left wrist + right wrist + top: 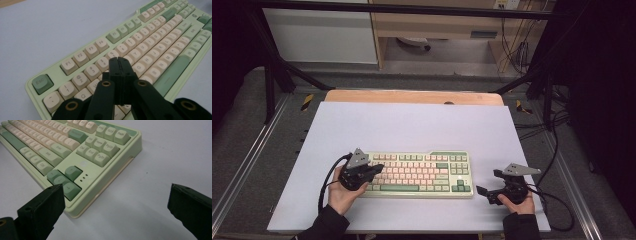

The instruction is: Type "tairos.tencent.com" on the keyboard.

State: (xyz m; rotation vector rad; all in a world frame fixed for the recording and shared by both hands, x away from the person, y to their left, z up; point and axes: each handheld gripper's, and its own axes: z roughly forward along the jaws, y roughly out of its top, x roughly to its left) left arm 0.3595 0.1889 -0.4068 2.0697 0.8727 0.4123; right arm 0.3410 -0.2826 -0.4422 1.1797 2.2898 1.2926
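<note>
A pale green keyboard [419, 175] with cream and green keys lies on the white table top [412, 125], near its front edge. My left gripper [379, 169] reaches over the keyboard's left end with its jaws shut together and nothing between them. In the left gripper view the shut gripper [118, 60] points at the upper letter rows of the keyboard [150, 45]; whether it touches a key I cannot tell. My right gripper [488, 182] stands open on the table just right of the keyboard. In the right gripper view that gripper [116, 192] frames the corner of the keyboard [75, 150] with the arrow keys.
A wooden strip [412, 96] runs along the table's far edge. Black frame bars [277, 65] stand at both back corners. Cables [557, 200] trail from the right gripper off the table's right side.
</note>
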